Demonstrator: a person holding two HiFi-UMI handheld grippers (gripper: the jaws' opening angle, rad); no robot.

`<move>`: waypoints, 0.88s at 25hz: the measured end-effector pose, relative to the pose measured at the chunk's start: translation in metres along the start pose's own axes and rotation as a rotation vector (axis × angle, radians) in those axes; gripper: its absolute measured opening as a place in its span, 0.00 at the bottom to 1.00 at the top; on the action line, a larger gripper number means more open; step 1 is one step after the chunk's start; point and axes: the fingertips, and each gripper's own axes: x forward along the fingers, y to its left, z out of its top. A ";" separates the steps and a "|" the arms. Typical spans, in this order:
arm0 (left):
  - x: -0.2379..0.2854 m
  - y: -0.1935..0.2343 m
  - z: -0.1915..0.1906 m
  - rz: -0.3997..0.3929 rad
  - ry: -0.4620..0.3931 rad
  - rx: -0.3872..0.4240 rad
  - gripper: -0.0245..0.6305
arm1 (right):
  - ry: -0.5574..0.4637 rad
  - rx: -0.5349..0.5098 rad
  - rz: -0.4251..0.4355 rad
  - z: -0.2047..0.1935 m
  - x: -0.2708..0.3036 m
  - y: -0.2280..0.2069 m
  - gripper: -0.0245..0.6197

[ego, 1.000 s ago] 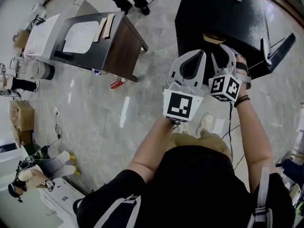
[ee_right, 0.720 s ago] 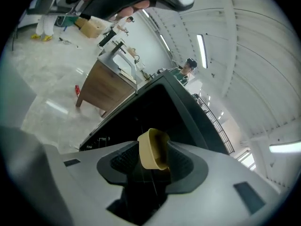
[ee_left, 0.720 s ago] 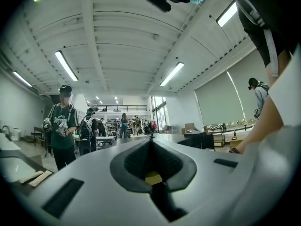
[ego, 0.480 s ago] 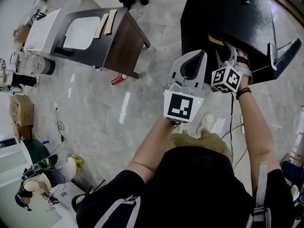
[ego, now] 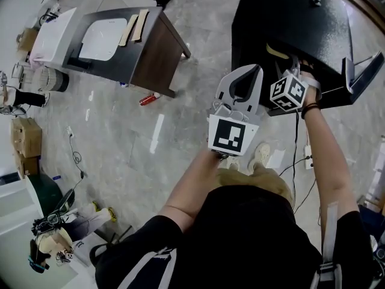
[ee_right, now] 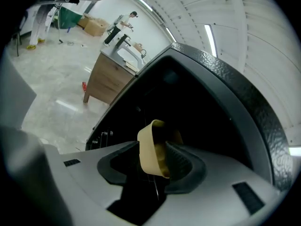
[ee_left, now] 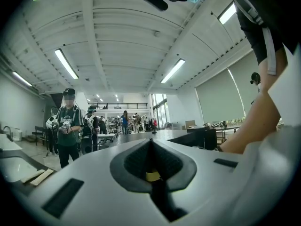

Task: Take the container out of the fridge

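one beige, thin-walled rounded container (ee_right: 148,149) inside the pebbled black fridge (ee_right: 235,102).

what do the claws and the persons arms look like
The left claw and the right claw are pale grey plastic with black ribbed pads. Each carries a white cube with black square markers: the left cube and the right cube. The person wears a black short-sleeved top and dark bands on the right wrist.

The left gripper (ee_left: 150,142) has its jaws pressed together; a person (ee_left: 69,126) stands at the left under long ceiling lights (ee_left: 66,63)
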 end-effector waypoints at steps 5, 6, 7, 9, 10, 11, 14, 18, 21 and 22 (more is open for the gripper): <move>0.003 -0.003 -0.001 -0.016 -0.001 -0.004 0.07 | 0.008 -0.016 0.034 -0.004 0.010 0.004 0.33; 0.005 -0.003 -0.002 -0.020 0.000 -0.004 0.07 | 0.012 -0.015 0.038 -0.006 0.012 0.005 0.33; 0.005 -0.003 -0.002 -0.023 -0.001 -0.003 0.07 | 0.017 -0.015 0.042 -0.008 0.013 0.005 0.33; 0.005 -0.002 -0.002 -0.025 -0.010 -0.002 0.07 | 0.025 -0.018 0.050 -0.009 0.015 0.006 0.33; 0.005 -0.002 -0.002 -0.025 -0.012 -0.002 0.07 | 0.025 -0.022 0.054 -0.008 0.016 0.006 0.33; 0.005 -0.001 -0.002 -0.024 -0.010 -0.003 0.07 | 0.023 -0.026 0.057 -0.007 0.017 0.006 0.32; 0.005 -0.001 -0.004 -0.023 -0.005 -0.008 0.07 | 0.007 -0.027 0.088 -0.005 0.015 0.007 0.13; 0.005 -0.001 -0.006 -0.021 -0.004 -0.011 0.07 | -0.024 -0.013 0.143 0.000 0.012 0.013 0.11; 0.006 0.001 -0.006 -0.018 -0.005 -0.011 0.07 | -0.037 -0.010 0.172 0.002 0.011 0.018 0.11; 0.006 0.002 -0.006 -0.018 -0.006 -0.011 0.07 | -0.038 -0.012 0.178 0.003 0.011 0.019 0.11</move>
